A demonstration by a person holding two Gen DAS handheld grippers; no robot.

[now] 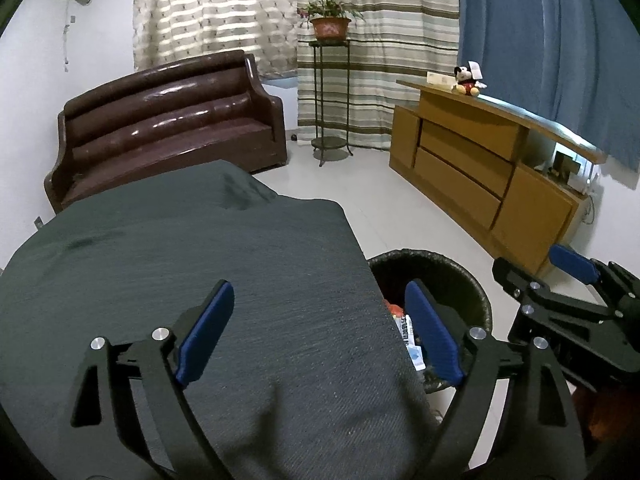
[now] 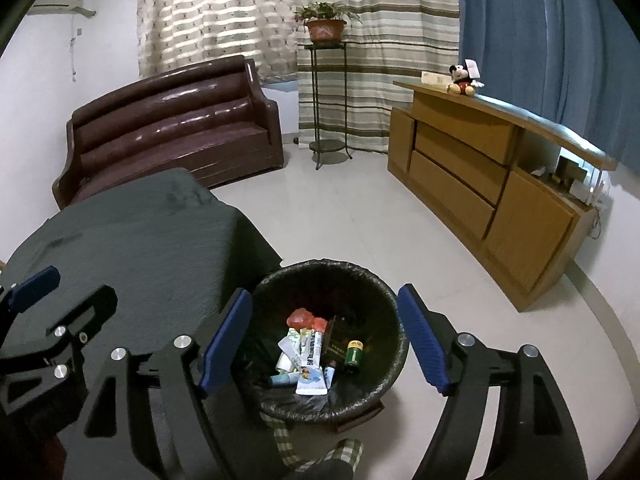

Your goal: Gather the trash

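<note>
Domestic living room: a glossy brown leather sofa (image 2: 172, 128) against a white wall, striped beige window curtains (image 2: 376, 60), a potted plant in a terracotta bowl (image 2: 325, 26) on a tall metal stand, and a long wooden sideboard (image 2: 480, 184) bearing a plush mouse toy (image 2: 462, 78)

Pale tiled floor (image 2: 360, 216). Near centre, a black-lined bin (image 2: 376, 280) stands on it, just right of a grey-cloth-covered table (image 2: 140, 248), top bare. Far left a brown sofa (image 2: 176, 128); far centre a plant stand (image 2: 328, 148); right a wooden cabinet (image 2: 480, 184).
</note>
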